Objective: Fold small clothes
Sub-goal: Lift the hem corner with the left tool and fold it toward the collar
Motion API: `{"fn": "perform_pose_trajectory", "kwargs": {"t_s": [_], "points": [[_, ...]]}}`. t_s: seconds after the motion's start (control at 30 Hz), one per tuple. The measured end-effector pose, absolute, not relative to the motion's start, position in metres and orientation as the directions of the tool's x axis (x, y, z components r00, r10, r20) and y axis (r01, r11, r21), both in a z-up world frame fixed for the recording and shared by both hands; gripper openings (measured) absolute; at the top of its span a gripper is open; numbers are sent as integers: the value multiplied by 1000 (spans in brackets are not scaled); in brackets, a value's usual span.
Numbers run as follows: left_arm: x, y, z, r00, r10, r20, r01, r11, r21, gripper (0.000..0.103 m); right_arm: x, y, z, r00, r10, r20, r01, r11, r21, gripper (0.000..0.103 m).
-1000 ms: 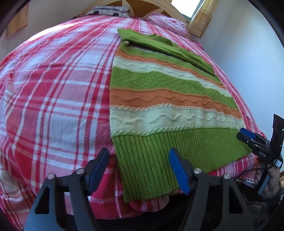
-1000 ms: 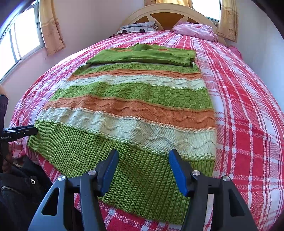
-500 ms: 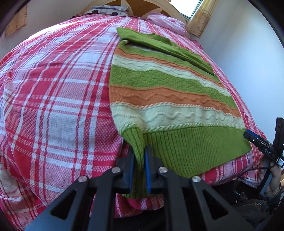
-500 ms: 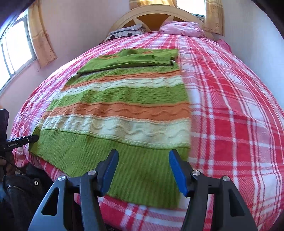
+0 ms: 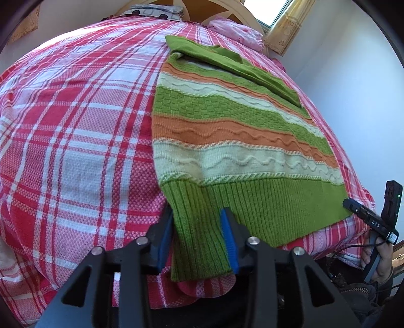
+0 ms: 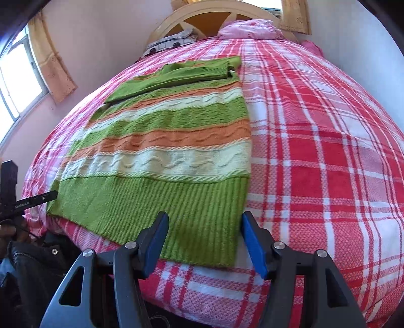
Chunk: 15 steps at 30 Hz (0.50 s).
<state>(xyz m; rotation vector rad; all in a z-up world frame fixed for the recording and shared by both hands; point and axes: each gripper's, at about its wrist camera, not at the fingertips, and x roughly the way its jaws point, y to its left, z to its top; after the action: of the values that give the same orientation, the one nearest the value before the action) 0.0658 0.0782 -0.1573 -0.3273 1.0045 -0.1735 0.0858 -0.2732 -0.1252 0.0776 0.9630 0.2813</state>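
A knit sweater [image 5: 227, 126] [image 6: 176, 141] striped green, orange and cream lies flat on the bed, its green sleeves [image 5: 227, 60] folded across the top. My left gripper [image 5: 197, 227] is at the hem's left corner; its jaws are opening, with the ribbed green hem lying between the blue pads and no longer pinched. My right gripper [image 6: 203, 232] stands open over the hem's right corner, the ribbed cloth under and between its fingers without being squeezed. Each gripper also shows at the far hem edge in the other view: the right gripper [image 5: 366, 219] and the left gripper [image 6: 32, 199].
The bed carries a red, pink and white plaid cover [image 5: 75, 126] [image 6: 315, 151]. Pillows [image 5: 234, 30] [image 6: 250, 29] lie at the wooden headboard [image 6: 202, 15]. A white wall stands close beyond the sweater's right side in the left wrist view. A hand [image 5: 378, 260] holds the right gripper's handle.
The left gripper closed on the hem's left corner, bunching it, and has now parted again. The right gripper slid right along the hem to its right corner, jaws unchanged.
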Motion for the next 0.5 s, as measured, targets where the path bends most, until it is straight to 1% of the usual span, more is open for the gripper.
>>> {"fn": "perform_pose_trajectory", "kwargs": {"t_s": [0.03,0.07,0.13,0.2,0.23,0.3,0.4,0.43,0.5], "points": [[66,79,-158,527,-296,-797,-8,936,-353,39,84,-273,-125,535,281,-797,-212,958,195,60],[66,79,-158,528,-299,-795,-8,934,-357,39,84,-273,-125,535,282,-796,-215,957,194,58],[66,78,-158,532,-302,-791,1,934,-356,37,84,-276,-127,535,273,-799,-211,960,187,46],[66,78,-159,534,-337,-776,27,923,-383,11,87,-280,-129,535,293,-792,-222,954,203,14],[66,78,-159,533,-351,-770,34,918,-395,11,88,-286,-130,527,354,-773,-236,934,267,12],[66,79,-154,549,-364,-752,50,913,-406,11,89,-295,-131,524,411,-746,-232,912,339,10],[63,84,-136,600,-387,-700,79,900,-429,11,85,-304,-114,573,500,-649,-261,862,435,10],[62,85,-129,624,-393,-675,98,897,-432,11,83,-305,-108,590,515,-622,-272,852,448,10],[60,84,-116,664,-388,-639,134,903,-409,11,81,-304,-101,619,510,-598,-287,855,432,10]]}}
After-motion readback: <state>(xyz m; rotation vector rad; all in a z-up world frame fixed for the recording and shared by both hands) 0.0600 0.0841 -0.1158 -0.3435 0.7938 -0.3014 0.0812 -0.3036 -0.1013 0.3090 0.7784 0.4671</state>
